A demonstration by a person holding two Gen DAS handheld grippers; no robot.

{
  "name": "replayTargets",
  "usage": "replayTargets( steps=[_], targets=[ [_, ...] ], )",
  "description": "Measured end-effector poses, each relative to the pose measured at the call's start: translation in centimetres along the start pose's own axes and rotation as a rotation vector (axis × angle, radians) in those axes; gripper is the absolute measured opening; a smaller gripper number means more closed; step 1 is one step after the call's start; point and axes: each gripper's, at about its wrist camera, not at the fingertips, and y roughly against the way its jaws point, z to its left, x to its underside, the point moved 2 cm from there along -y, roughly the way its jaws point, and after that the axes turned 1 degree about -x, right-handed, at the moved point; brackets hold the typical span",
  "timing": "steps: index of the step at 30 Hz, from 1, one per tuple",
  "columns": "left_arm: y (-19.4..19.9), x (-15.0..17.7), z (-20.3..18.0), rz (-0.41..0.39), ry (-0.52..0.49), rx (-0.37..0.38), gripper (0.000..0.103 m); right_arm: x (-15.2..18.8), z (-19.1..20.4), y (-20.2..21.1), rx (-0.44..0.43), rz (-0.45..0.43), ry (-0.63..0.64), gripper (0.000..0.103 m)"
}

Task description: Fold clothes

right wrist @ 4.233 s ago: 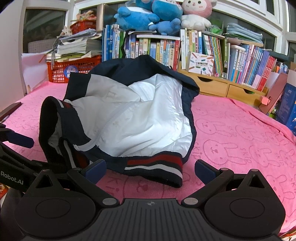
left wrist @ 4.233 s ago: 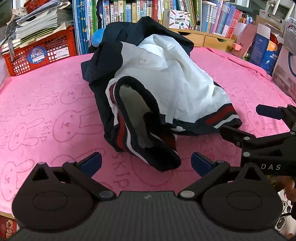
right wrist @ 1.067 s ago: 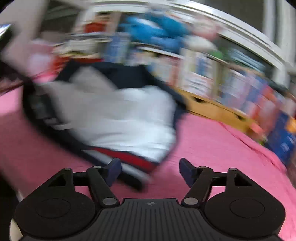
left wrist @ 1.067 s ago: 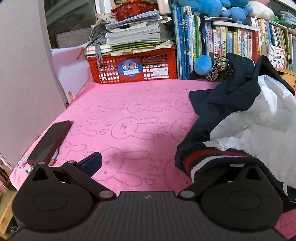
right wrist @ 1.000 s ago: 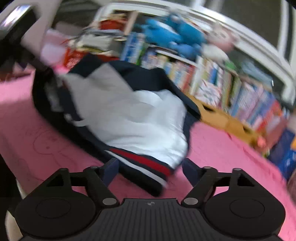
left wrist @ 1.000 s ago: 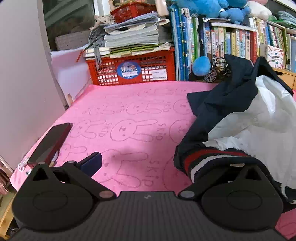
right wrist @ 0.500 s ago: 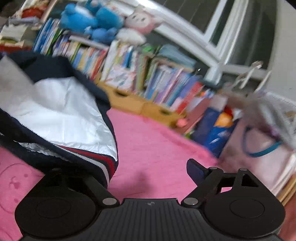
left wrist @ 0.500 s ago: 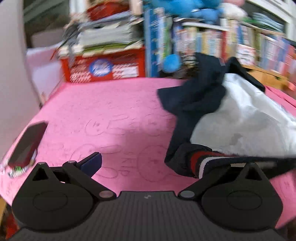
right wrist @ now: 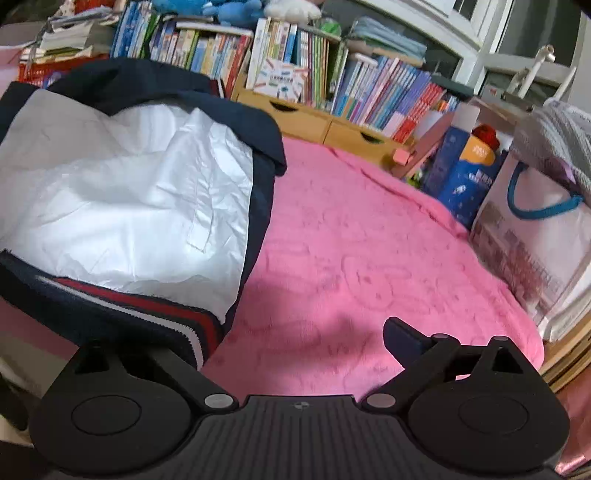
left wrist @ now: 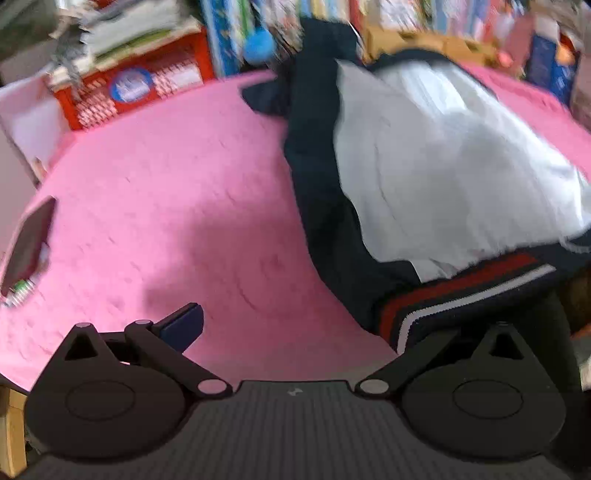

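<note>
Pink blanket (right wrist: 369, 236) underfoot; bookshelf (right wrist: 280, 62) behind; window (right wrist: 472, 14) upper right.

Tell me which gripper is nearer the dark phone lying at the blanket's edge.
Left. The left gripper is over the blanket side where the phone lies, off its left finger. The right gripper works the jacket's other end; no phone in its view.

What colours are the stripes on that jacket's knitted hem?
Red and white stripes on navy, along the jacket's hem; clearest in the right wrist view.
</note>
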Motion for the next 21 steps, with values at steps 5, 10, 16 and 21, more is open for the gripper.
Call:
replayTargets(
  steps=[5, 10, 16, 21],
  targets=[
    [0.8, 0.3, -0.5, -0.028, -0.066, 0.045, 0.103, 0.0, 1.0, 3.9, -0.287, -0.086, 0.104, 0.094],
    [1.8, 0.3, -1.3, -0.064, -0.100, 0.190, 0.103, -2.2, 1.2, 7.9, -0.667, -0.341, 0.118, 0.097],
    [2.9, 1.6, -1.0, -0.057, -0.103, 0.140, 0.103, -10.1, 10.0, 3.5, -0.701, -0.382, 0.179, 0.080],
    [5.4, 0.0, 2.7, -0.140, -0.008, 0.110, 0.103, -12.5, 19.9, -2.8, -0.755, -0.116, 0.223, 0.038]
  ],
)
